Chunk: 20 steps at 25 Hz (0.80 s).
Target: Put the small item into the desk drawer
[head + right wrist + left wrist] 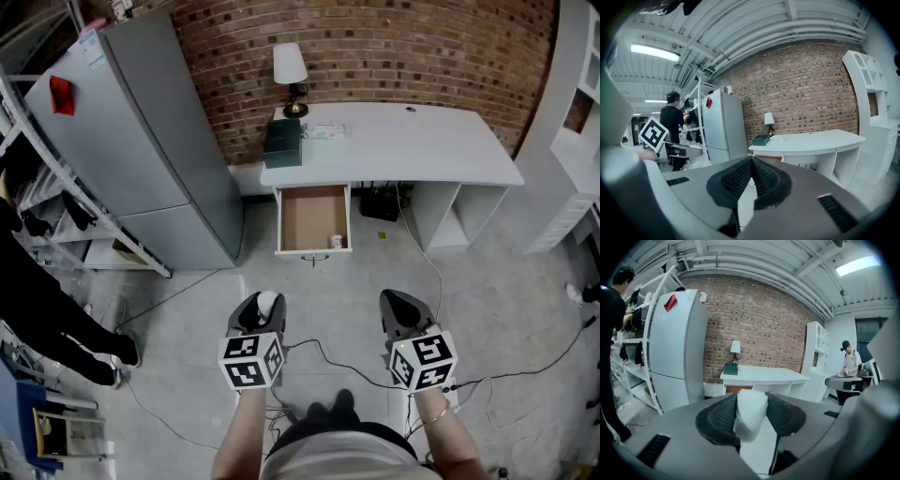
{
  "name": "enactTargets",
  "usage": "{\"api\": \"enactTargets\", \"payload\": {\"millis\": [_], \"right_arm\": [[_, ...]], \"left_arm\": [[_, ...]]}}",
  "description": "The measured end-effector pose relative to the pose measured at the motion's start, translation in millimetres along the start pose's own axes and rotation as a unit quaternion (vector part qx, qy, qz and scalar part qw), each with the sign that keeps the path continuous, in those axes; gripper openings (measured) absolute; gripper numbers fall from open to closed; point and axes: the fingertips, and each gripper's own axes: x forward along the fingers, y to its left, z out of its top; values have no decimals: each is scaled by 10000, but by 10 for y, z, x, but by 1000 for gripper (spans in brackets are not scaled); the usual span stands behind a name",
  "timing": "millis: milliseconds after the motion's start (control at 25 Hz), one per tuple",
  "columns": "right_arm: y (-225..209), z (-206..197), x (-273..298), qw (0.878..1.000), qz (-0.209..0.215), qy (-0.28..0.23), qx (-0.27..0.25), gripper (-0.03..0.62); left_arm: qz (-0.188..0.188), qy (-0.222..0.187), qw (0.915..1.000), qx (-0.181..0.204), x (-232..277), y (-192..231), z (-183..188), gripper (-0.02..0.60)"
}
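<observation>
My left gripper (265, 306) is shut on a small white item (749, 414), which fills the gap between its two black pads; the same white item (267, 301) shows at the jaw tips in the head view. My right gripper (405, 309) is shut with nothing between its pads, which meet at the tips (751, 165). Both are held over the floor, well short of the white desk (422, 150). Its drawer (314, 218) stands pulled open at the desk's left end, with a small object (337, 241) in its near right corner.
A grey fridge (141, 141) stands left of the desk, with metal shelving (56, 206) and a person (47, 309) beside it. A lamp (291, 70), a dark box (283, 141) and papers sit on the desk. Cables (356, 361) trail across the floor. A white shelf unit (572, 131) stands at right.
</observation>
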Motion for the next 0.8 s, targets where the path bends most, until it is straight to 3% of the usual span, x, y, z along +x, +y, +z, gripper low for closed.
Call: {"api": "enactTargets", "payload": {"millis": [440, 800], "right_arm": [[-43, 84, -93, 9995, 261, -83, 150, 8], [-271, 28, 186, 9992, 232, 74, 314, 8]], "left_arm": [[152, -209, 9997, -57, -119, -105, 145, 201], [199, -30, 9998, -29, 257, -28, 181, 201]]}}
